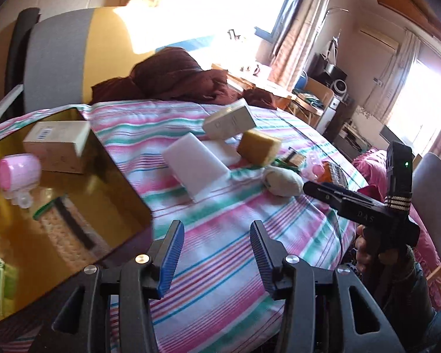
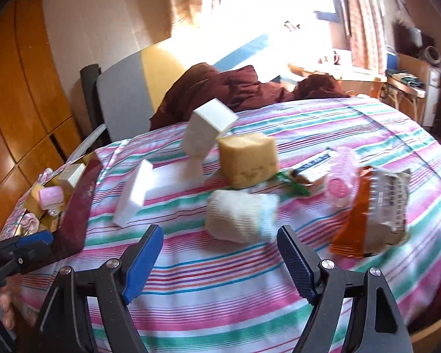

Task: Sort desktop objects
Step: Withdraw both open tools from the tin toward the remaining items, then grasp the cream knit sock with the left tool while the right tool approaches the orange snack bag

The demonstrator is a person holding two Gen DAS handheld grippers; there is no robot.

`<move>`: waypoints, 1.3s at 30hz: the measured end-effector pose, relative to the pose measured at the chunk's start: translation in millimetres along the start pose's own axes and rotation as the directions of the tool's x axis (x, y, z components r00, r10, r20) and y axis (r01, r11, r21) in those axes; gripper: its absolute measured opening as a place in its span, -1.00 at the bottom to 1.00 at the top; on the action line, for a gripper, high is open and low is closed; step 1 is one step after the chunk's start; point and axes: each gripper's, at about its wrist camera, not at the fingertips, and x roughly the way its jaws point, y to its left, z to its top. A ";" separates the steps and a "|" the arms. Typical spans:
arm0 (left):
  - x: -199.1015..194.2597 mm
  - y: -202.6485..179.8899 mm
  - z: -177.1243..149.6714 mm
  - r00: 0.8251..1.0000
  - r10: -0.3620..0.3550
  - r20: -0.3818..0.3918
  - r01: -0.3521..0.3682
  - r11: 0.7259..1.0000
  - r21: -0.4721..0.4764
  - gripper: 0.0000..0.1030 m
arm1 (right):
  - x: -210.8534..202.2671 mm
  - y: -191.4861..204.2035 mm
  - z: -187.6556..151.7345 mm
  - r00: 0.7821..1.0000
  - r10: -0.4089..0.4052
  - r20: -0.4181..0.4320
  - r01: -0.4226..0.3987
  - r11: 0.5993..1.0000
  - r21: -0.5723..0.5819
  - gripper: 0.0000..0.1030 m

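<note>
Two white sponges [image 2: 132, 194], one yellow sponge [image 2: 248, 160]

The room has pale walls and strong sunlight coming from a window [image 1: 267, 3] with striped curtains [image 1: 294, 47]. A second bright window [image 1: 420, 106] is at the right. Wooden cabinet doors [image 2: 17, 94] cover the left wall. A grey and yellow chair [image 1: 73, 56] stands behind the table, with a dark brown cloth [image 1: 173, 76] near it.
</note>
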 end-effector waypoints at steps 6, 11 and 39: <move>48.8 -44.8 12.1 0.993 -0.079 -0.084 0.082 0.996 0.039 -0.07 | -13.3 -39.5 2.1 0.995 -0.073 0.074 0.068 0.995 0.071 0.61; 82.0 -76.9 26.3 0.986 -0.107 -0.131 0.117 0.991 0.072 -0.06 | -27.3 -58.0 1.5 0.978 -0.149 0.147 0.136 0.986 0.094 0.65; 182.2 -115.4 52.5 0.983 0.041 -0.181 -0.017 0.991 0.130 0.46 | -16.7 -111.2 -16.1 0.965 -0.211 0.154 0.180 0.964 0.195 0.76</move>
